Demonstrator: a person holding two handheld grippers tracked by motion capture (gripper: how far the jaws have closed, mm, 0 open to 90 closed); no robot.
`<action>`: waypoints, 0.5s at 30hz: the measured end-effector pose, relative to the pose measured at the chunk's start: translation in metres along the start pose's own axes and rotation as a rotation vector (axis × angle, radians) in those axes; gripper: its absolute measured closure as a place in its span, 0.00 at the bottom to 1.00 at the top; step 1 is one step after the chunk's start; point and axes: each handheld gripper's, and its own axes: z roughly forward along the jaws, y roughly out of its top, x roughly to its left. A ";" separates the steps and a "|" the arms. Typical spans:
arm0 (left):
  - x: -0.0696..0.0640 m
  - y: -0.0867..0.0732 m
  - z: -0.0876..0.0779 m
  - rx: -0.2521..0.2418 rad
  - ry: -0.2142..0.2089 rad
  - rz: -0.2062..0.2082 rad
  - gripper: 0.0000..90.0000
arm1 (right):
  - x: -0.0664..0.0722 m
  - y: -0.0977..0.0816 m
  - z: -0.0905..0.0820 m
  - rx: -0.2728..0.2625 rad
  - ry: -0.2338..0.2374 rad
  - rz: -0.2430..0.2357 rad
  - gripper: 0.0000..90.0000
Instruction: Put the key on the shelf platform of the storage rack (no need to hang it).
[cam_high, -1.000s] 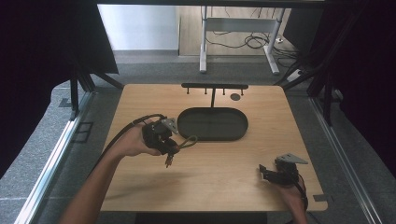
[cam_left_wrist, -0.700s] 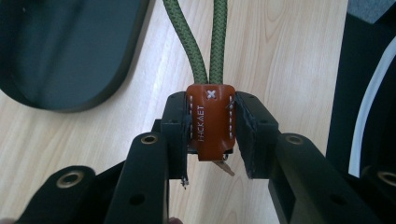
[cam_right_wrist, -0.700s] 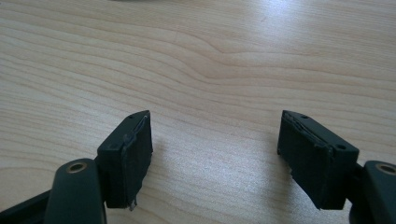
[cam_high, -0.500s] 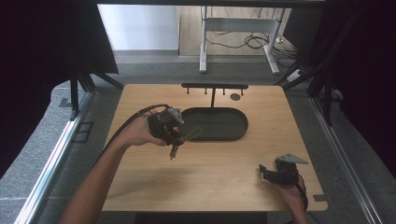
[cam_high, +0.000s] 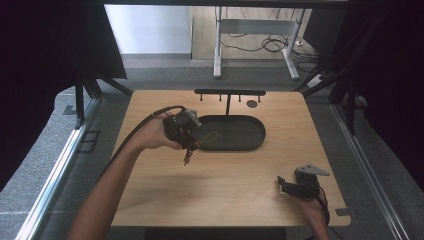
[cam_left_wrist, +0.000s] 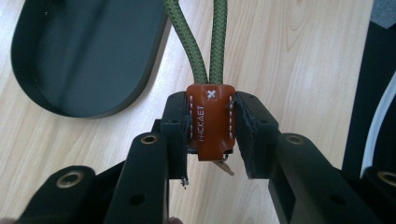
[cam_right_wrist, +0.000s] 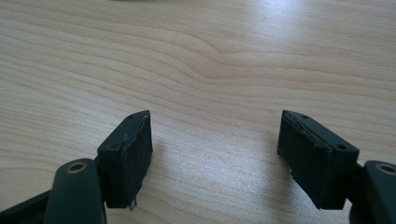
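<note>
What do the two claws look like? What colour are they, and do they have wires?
Both are black. The left claw trails a thick black cable. The right claw carries a grey three-cornered plate on top. Up close, the fingers are blocky black pads on arms with brass-ringed holes. The arms are bare, without sleeves.

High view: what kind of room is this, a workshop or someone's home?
Probably a lab recording bench, not a home: a bare light wooden table fenced by black curtains, and handheld grippers, like the left gripper, trailing cables.

Stitched leather tab, perhaps glossy
</note>
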 end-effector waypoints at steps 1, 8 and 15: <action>0.000 0.000 0.000 0.000 0.000 0.000 0.74 | 0.000 0.000 0.000 0.000 0.000 0.000 0.29; 0.010 0.005 -0.003 0.000 0.010 -0.016 0.74 | 0.000 0.000 0.000 0.001 -0.002 -0.002 0.29; 0.019 0.011 -0.004 0.003 0.018 -0.030 0.74 | 0.000 0.000 0.000 0.000 -0.002 0.003 0.29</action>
